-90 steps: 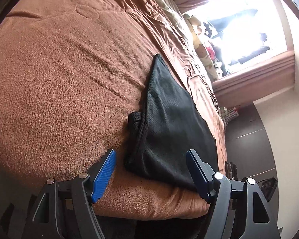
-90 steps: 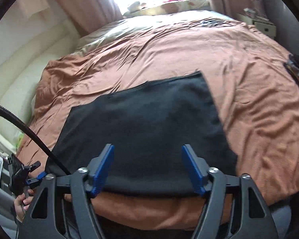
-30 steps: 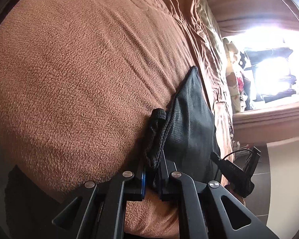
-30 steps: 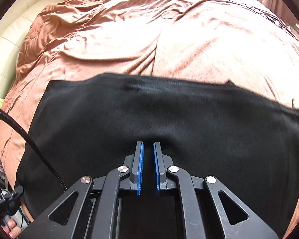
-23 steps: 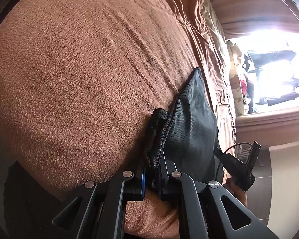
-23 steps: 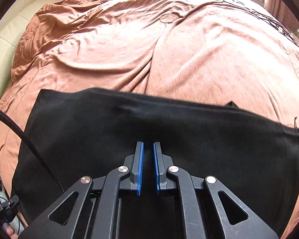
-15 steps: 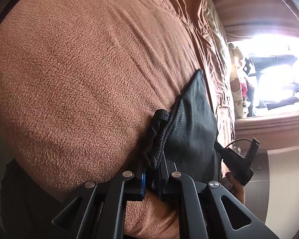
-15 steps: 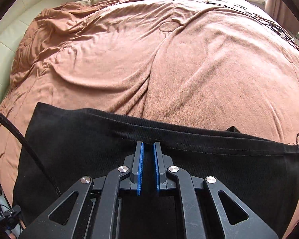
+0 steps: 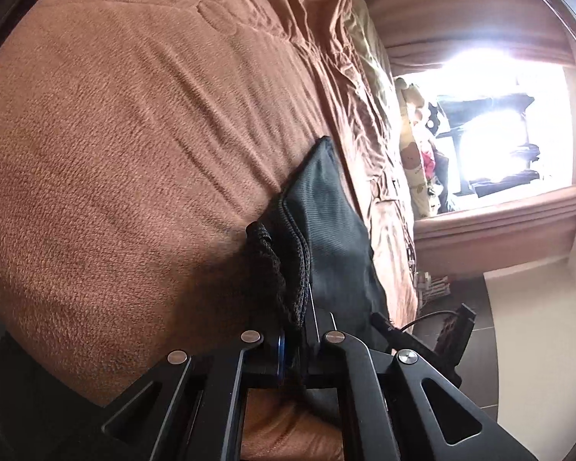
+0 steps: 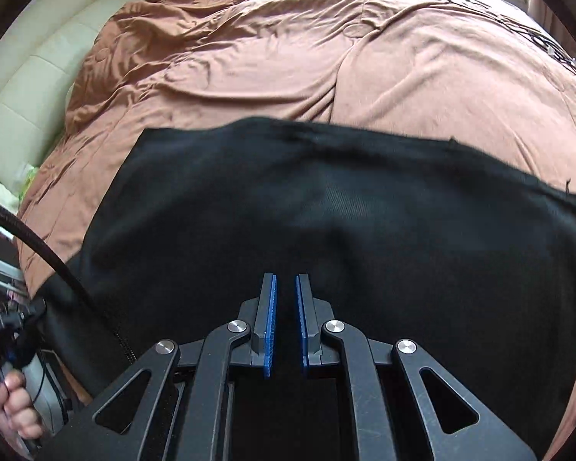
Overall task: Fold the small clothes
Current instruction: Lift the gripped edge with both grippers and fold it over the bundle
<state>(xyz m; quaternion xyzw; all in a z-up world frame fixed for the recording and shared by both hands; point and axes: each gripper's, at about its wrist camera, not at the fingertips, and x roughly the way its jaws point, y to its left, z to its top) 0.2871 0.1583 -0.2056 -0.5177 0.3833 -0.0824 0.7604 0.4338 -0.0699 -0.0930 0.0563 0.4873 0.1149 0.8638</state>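
Note:
A black mesh garment (image 10: 326, 199) lies spread on the brown bedspread (image 10: 288, 57). My right gripper (image 10: 285, 280) hangs over the garment's near part with its blue pads almost together, shut on the near edge of the cloth. In the left wrist view the same garment (image 9: 334, 230) runs away from me along the bedspread (image 9: 134, 134). Its near corner is bunched up and pinched in my left gripper (image 9: 293, 330), whose jaws are closing tight on it.
A cream padded headboard (image 10: 19, 88) borders the bed on the left. A person's hand (image 10: 13, 403) and a black cable (image 10: 38, 246) show at the lower left. Patterned pillows (image 9: 414, 153) lie by a bright window (image 9: 491, 134). Dark floor (image 9: 480, 307) runs beside the bed.
In the right wrist view the garment's far edge slid close to the fingertips, then away again. The left gripper stays on the bunched corner, which now stands slightly higher.

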